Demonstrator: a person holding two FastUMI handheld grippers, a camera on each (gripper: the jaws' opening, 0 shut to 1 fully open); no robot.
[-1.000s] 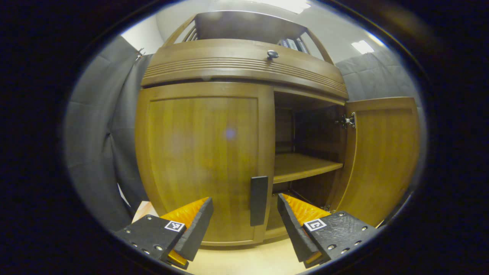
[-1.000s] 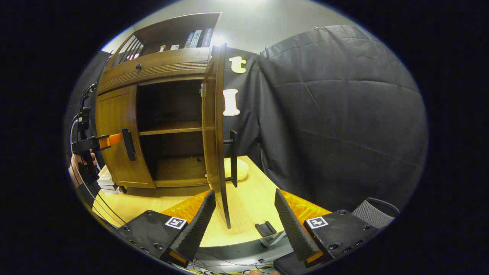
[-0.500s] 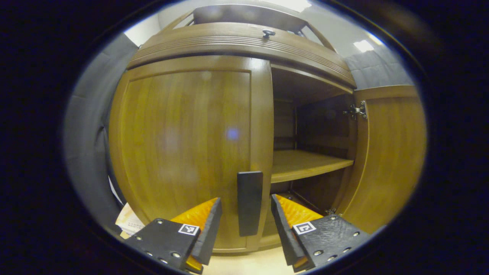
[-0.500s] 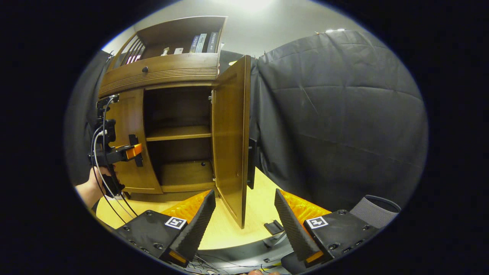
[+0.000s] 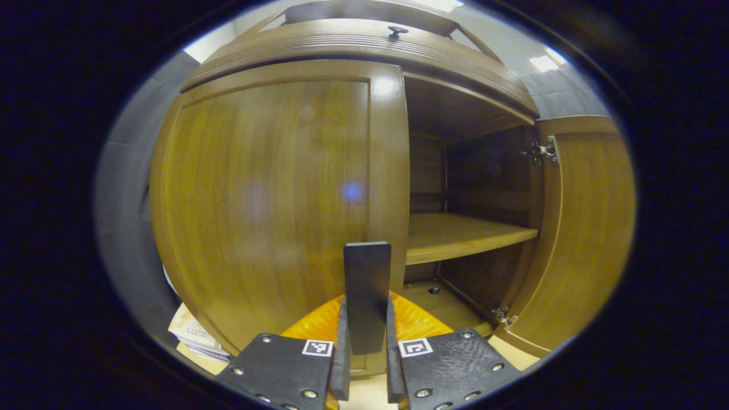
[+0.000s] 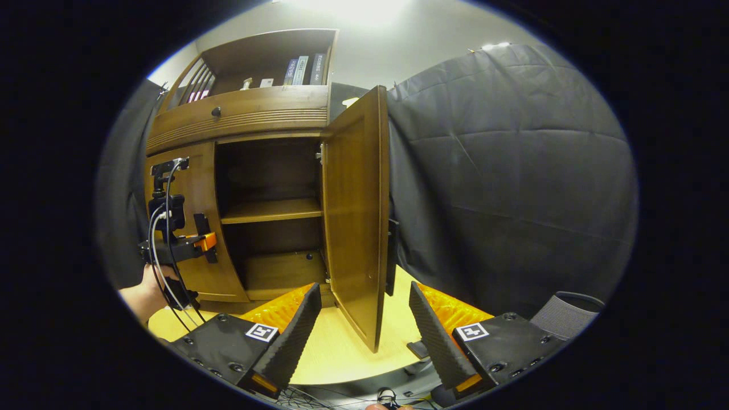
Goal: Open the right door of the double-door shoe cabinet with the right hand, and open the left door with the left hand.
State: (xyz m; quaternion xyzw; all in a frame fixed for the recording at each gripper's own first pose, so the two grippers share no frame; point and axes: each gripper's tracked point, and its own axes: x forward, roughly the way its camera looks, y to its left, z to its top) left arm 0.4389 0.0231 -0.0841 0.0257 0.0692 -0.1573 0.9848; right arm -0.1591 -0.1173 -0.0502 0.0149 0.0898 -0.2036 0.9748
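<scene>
Nearest in the left gripper view, the left gripper (image 5: 365, 341) is seen with its jaws closed against the two sides of the dark bar handle (image 5: 367, 296) of the left door (image 5: 267, 188), so the handle is held between both fingers. That door is still flat against the shoe cabinet (image 5: 364, 48). In the right gripper view, the right gripper (image 6: 364, 330) is held with its jaws spread wide and nothing between them, near the table edge (image 6: 342, 364) and apart from the right door (image 6: 356, 210). The right door is swung well out, its inner face shown, with the shelf (image 6: 273, 209) and the dark interior exposed beyond it. Farther left in that view, the left gripper is seen at the left door's handle, with a hand (image 6: 145, 290) below it.

The right door's step is judged done; the left door's opening is in hand, at the grasp. The next move is judged to call for a pull toward the near side along an arc about the left-edge hinges, with the grip kept firm.
</scene>
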